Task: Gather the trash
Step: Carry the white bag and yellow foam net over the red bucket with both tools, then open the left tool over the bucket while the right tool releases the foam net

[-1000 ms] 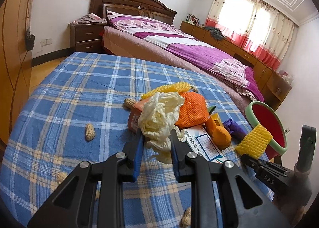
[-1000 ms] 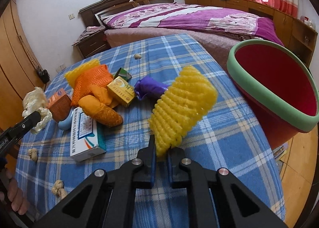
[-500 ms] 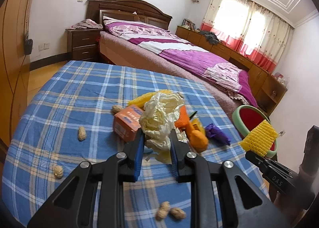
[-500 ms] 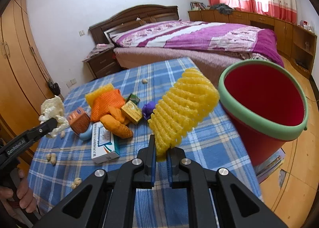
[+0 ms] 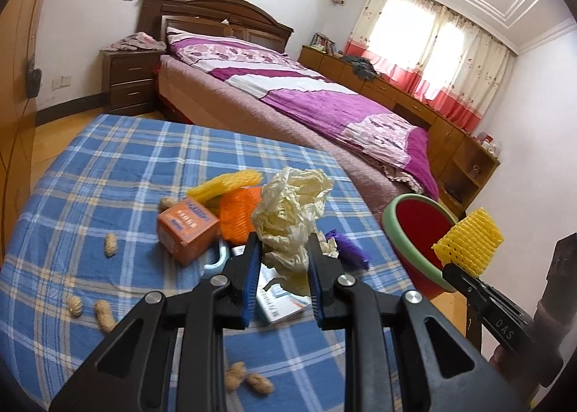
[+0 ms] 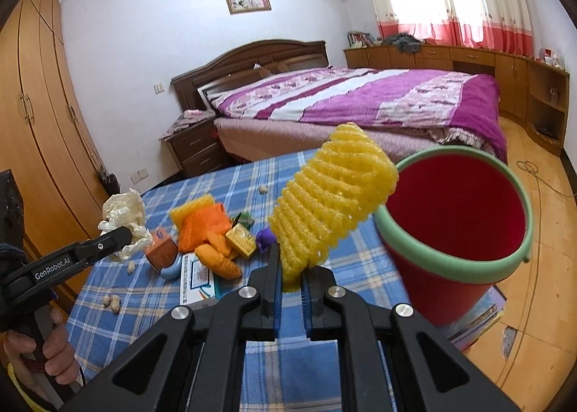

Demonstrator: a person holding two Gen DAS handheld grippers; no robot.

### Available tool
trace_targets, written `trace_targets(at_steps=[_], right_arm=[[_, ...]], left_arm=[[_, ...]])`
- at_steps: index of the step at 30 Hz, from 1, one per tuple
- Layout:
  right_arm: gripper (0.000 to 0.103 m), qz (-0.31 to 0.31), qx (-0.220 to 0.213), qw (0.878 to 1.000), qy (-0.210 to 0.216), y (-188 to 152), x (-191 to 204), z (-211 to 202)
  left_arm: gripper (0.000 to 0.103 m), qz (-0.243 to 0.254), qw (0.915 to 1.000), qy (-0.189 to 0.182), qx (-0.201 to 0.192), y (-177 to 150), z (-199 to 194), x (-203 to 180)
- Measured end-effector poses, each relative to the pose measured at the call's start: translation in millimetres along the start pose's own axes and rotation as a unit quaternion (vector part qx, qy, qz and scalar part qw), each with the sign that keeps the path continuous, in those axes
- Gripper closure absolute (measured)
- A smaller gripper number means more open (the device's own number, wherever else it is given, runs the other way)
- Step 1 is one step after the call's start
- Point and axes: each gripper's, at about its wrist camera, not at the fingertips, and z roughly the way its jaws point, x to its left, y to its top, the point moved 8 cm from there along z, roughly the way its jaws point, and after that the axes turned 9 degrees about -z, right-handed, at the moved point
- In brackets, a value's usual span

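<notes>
My left gripper (image 5: pixel 283 260) is shut on a crumpled cream paper wad (image 5: pixel 292 210), lifted above the blue plaid table (image 5: pixel 108 167). My right gripper (image 6: pixel 291 267) is shut on a yellow foam fruit net (image 6: pixel 331 195), held up beside the red bin with a green rim (image 6: pixel 458 217). From the left wrist view the same yellow net (image 5: pixel 468 242) hangs just right of the bin (image 5: pixel 418 228). In the right wrist view the paper wad (image 6: pixel 124 221) shows at the left, pinched by the left gripper (image 6: pixel 126 237).
On the table lie an orange box (image 5: pixel 187 228), an orange net (image 5: pixel 239 213), another yellow net (image 5: pixel 223 185), a purple wrapper (image 5: pixel 348 249), a white box (image 6: pixel 196 278), a yellow box (image 6: pixel 241 240) and several peanuts (image 5: pixel 110 244). A bed (image 5: pixel 306 102) stands behind. A hand (image 6: pixel 43 350) grips the left handle.
Both grippers have risen with their loads. The table and the trash pile sit lower and farther in both views, and the yellow net has come closer to the bin's rim.
</notes>
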Motion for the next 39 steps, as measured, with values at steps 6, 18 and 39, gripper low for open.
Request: trace_targets(at_steps=[6,18,39], right_arm=[[0.093,0.011,-0.022,1.0,-0.014,9.0,-19.0,-16.2],[0.093,0.04,-0.021,0.998,-0.037,12.0,-71.0,-20.6],[0.091,0.116,0.041,0.99,-0.069,-16.3,-176.6,17.7]], left_arm=[[0.079,0.019,0.9995,-0.023,0.013,0.9,7.5,-28.2],[0.079,0.059,0.9956,-0.061,0.041,-1.3,38.7,-89.8],[0.079,0.124,0.9804,-0.098,0.118,-42.3,140.3,-198.1]])
